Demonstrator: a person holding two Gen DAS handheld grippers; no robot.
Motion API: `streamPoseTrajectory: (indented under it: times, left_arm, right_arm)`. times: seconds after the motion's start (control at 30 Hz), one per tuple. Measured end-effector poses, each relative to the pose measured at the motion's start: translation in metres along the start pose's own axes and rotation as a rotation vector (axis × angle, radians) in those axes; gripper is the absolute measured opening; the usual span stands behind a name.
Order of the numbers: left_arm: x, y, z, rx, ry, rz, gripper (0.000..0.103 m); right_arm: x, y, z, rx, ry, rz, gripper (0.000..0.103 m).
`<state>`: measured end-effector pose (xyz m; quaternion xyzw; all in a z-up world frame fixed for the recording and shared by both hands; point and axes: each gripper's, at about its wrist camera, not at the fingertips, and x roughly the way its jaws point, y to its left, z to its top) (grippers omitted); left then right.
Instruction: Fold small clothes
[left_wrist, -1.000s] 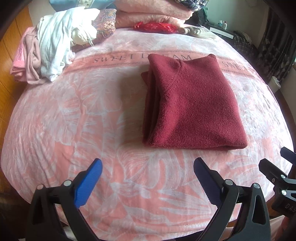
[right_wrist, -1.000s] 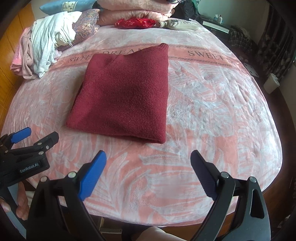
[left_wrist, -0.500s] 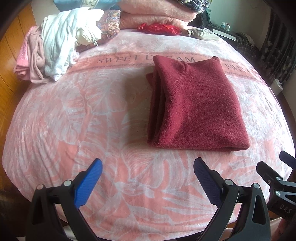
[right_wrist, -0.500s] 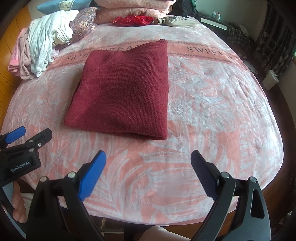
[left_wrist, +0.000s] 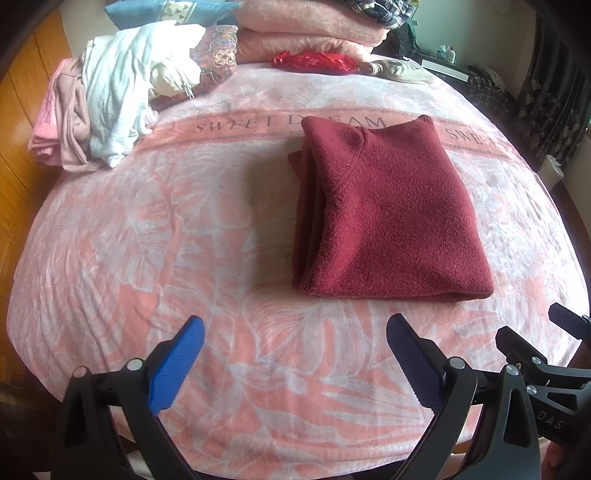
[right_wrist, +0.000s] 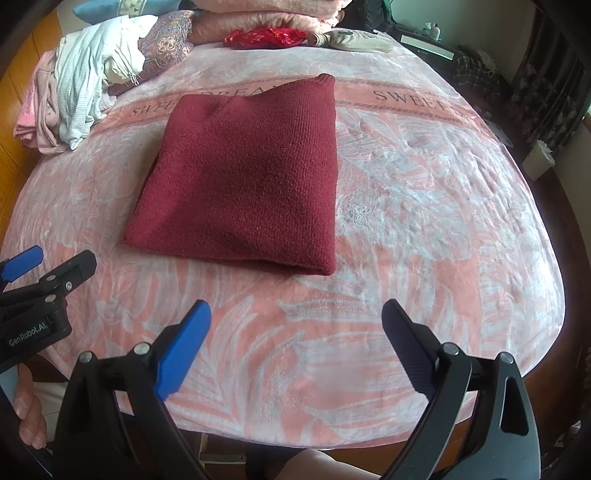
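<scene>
A dark red knit sweater (left_wrist: 388, 218) lies folded into a neat rectangle near the middle of a pink leaf-patterned blanket (left_wrist: 177, 236) bearing the words "SWEET DREAM" on a bed, its stacked layers showing along the left edge and its rounded fold facing the near edge of the bed.

The left gripper (left_wrist: 294, 354) hovers low over the near part of the blanket, short of the sweater and touching nothing, its two blue-padded fingers (left_wrist: 173, 369) spread wide with only blanket between them. The right gripper (right_wrist: 295, 343) is held level in the same manner just to its side, also above the near edge of the bed, its jaws wide apart and empty. Both tools point forward toward the folded garment, which lies clear of each.

In the right wrist view, the left tool shows at the left edge, and fingers of the person's left hand (right_wrist: 27, 417) curl around its handle below.

At the far left corner of the bed, a heap of unfolded clothes (left_wrist: 103, 107) in white, beige and pink rests against a patterned cushion (left_wrist: 218, 62). Folded pink blankets (left_wrist: 306, 33) are stacked at the head of the bed, with a red cloth (left_wrist: 314, 61) lying in front of them.
</scene>
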<state>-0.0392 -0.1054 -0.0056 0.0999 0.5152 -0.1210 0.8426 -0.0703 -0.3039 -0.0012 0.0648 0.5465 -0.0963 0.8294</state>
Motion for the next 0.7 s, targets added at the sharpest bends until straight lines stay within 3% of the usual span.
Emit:
streamPoseTrajectory:
  times: [0.7]
  left_arm:
    - [0.0028,0.0003,0.0,-0.018,0.023,-0.019,0.099]
  right_arm:
    - [0.0007,-0.0013,-0.0002,0.013,0.0,-0.006,0.093]
